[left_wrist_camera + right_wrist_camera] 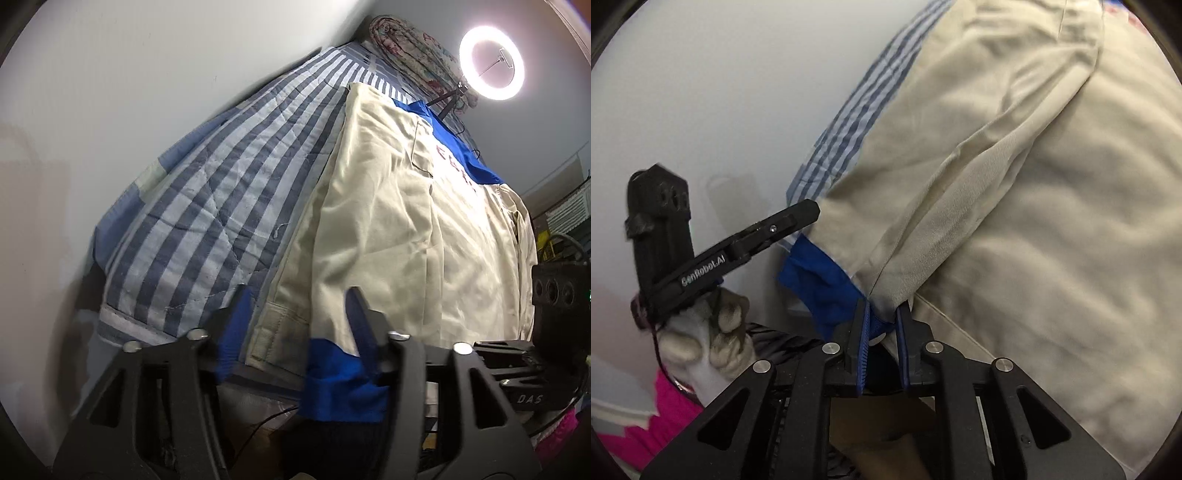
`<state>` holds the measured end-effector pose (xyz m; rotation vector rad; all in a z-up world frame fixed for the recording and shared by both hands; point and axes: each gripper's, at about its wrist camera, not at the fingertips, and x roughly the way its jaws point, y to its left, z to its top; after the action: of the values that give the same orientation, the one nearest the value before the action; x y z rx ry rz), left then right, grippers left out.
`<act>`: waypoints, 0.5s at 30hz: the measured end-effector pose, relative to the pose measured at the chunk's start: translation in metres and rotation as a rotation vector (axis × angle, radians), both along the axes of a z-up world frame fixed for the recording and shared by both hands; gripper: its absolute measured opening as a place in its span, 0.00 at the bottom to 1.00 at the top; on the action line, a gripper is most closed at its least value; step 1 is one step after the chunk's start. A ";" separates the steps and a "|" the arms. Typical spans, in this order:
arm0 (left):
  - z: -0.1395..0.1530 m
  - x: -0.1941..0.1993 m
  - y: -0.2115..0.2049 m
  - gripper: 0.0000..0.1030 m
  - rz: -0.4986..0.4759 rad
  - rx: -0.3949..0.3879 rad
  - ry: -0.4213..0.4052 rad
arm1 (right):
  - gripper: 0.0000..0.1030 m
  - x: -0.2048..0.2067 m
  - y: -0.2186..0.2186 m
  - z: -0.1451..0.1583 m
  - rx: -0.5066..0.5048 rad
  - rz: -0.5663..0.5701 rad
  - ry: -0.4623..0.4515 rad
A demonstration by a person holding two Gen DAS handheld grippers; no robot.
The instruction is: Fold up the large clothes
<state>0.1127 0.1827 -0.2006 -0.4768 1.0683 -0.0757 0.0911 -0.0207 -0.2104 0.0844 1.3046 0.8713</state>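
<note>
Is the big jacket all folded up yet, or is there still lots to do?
Not yet. Done: the beige jacket lies spread on the striped quilt, one sleeve laid along it. In hand: the right gripper is pinching the jacket's edge by the blue cuff, while the left gripper is open and grips nothing. Left: the actual folds; it isn't a small bundle.

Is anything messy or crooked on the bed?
Yes. The beige and blue jacket lies wrinkled on the striped quilt, with its blue hem hanging off the bed edge. The right gripper pinches its beige cuff.
</note>
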 end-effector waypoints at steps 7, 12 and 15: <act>-0.016 0.007 -0.006 0.54 -0.020 0.043 0.049 | 0.16 0.000 0.004 -0.017 0.007 -0.021 0.021; -0.024 0.010 -0.005 0.54 -0.015 0.035 0.060 | 0.17 -0.006 0.003 0.003 -0.049 -0.003 -0.077; -0.024 0.011 -0.013 0.34 -0.046 0.051 0.054 | 0.17 -0.009 -0.007 0.029 -0.052 -0.010 -0.160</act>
<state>0.1234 0.1696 -0.2244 -0.4102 1.1316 -0.0762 0.0822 -0.0278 -0.1816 -0.0196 1.1754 0.8188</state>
